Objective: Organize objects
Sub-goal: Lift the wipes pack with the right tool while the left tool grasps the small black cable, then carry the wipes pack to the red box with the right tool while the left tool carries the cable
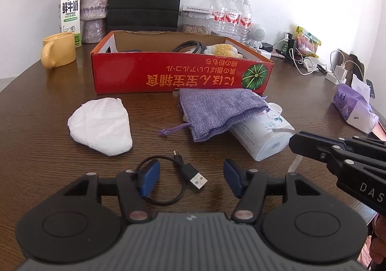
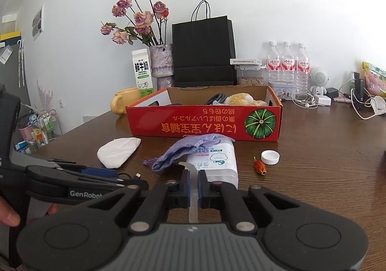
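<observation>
While the left tool point(image 1: 191, 178) stands open just above the brown bench point(image 1: 36, 126), its blue pads point(image 1: 152, 178) part-way apart and pressing on nothing, a short black USB cable point(image 1: 183, 174) lies coiled on the wood between and just beyond them, its plug end pointing right. Beyond the cable, a crumpled white cloth point(image 1: 101, 126) rests to the left, and a purple drawstring pouch point(image 1: 217, 111) lies to the right, draped partly over a white wipes pack point(image 1: 263, 133). Behind all of these sits the red cardboard box point(image 1: 181, 75), open-topped, holding a braided cable point(image 1: 190, 46) and a yellow plush item point(image 1: 224, 50). The right tool point(image 2: 195, 189) is closed, its pads clamped on a thin pale strip point(image 2: 193, 206) that stands up between them and curls at the top; the strip's lower end hangs below the pads. In the right wrist view the wipes pack lies just past that tool, with a white bottle cap point(image 2: 270, 157) and a small orange scrap point(image 2: 259, 166) on the bench to its right. A yellow mug point(image 1: 56, 50), a milk carton point(image 1: 69, 13) and a vase of dried roses point(image 2: 161, 63) stand behind the box's left end.
</observation>
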